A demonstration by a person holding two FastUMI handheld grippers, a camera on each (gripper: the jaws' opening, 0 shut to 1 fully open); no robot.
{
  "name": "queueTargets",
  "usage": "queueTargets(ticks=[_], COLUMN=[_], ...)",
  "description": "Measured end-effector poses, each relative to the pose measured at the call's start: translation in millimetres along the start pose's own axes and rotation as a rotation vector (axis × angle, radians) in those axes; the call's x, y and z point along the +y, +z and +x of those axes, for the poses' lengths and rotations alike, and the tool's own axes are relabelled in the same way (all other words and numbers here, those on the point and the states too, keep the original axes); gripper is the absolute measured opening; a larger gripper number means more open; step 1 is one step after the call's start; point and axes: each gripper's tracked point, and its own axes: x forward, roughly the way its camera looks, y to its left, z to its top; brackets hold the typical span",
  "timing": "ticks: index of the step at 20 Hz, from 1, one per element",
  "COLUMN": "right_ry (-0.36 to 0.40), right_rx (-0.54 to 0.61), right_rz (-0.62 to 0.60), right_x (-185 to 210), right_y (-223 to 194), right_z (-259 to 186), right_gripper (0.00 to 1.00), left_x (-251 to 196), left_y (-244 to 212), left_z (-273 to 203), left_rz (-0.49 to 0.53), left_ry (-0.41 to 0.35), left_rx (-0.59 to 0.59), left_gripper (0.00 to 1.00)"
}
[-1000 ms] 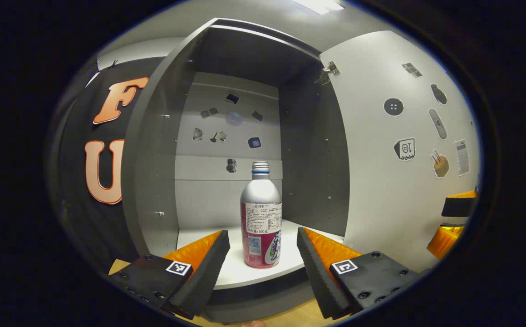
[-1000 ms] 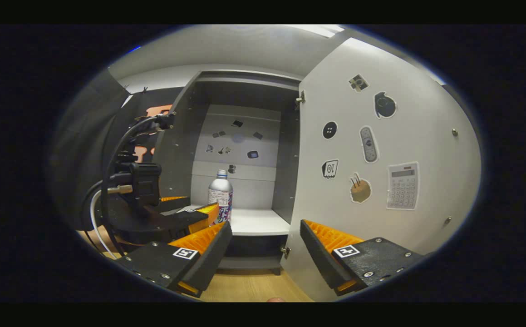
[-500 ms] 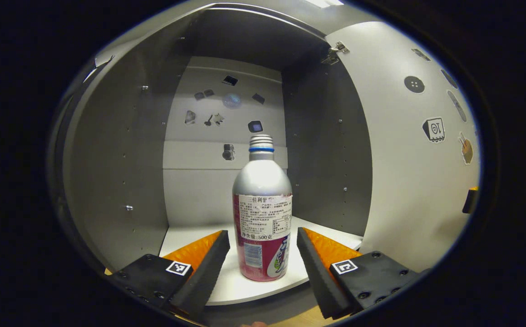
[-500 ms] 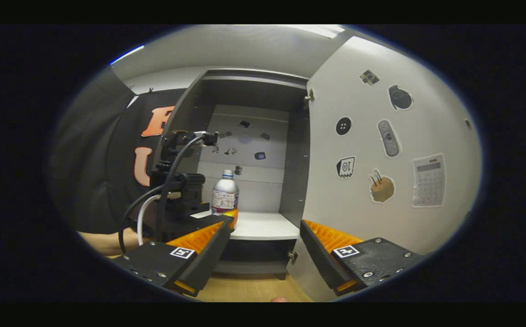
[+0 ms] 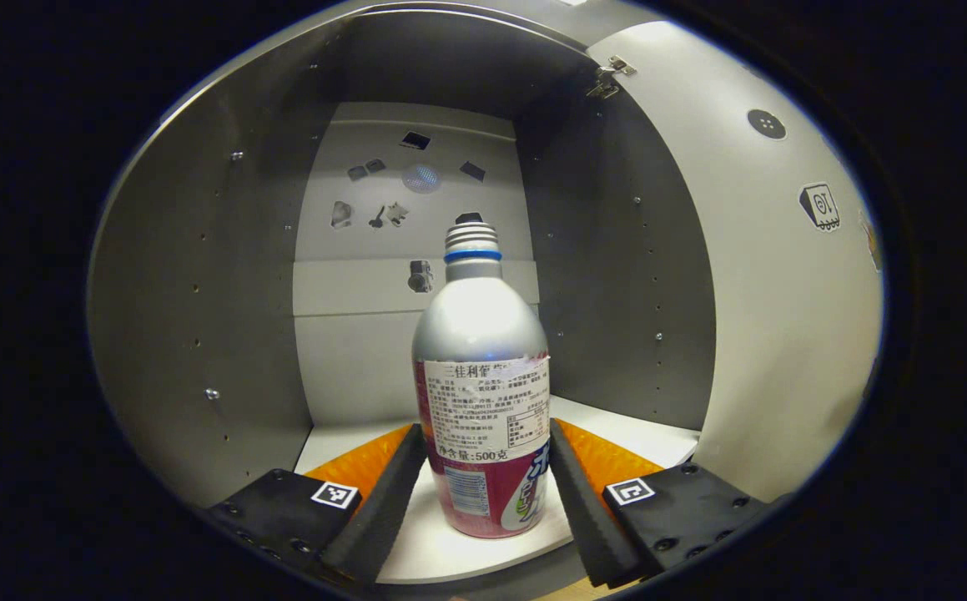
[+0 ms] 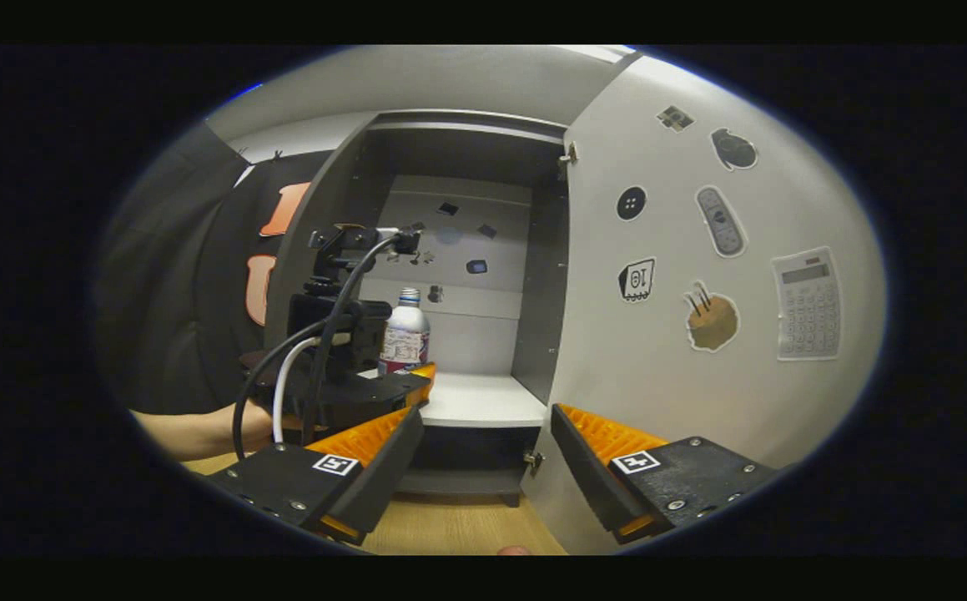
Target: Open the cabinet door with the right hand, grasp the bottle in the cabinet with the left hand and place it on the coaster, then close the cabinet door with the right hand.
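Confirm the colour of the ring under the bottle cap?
Blue ring, on a silver neck; clearest in the left gripper view.

I'm seeing light falling from a ceiling fixture [image 6: 596, 52], leaving the cabinet [image 5: 199, 292] interior dim and its top in shadow. Glare is sitting on the bottle [image 5: 480, 384] shoulder. The open door [image 6: 725, 275] is showing bright and evenly lit. Fisheye distortion is bending straight edges; focus is holding sharp.
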Motion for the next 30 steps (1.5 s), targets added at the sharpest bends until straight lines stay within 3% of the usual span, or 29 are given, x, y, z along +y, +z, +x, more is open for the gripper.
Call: queueTargets(ticks=[1,5,13,22,30], right_ry=[0.006,0.020,0.084,0.269,0.222], right_rx=[0.005,0.001,-0.033,-0.084,-0.055], right_rz=[0.002,0.014,0.011,-0.017,0.001], right_x=[1,3,3,30,47], right_y=[-1,1,10,14,0], right_z=[-2,-3,-13,-53,-83], right_gripper=[0.95,0.95,0.94,0.95,0.95], left_x=[0,3,15,34,38], left_y=[0,1,13,17,-32], left_z=[0,-3,-46,-167,-263], left_rz=[0.002,0.008,-0.085,-0.071,-0.046], left_ry=[0.002,0.018,0.078,0.242,0.262], left_rx=[0.001,0.007,-0.034,-0.066,-0.058], left_gripper=[0.87,0.84,0.81,0.82,0.82])
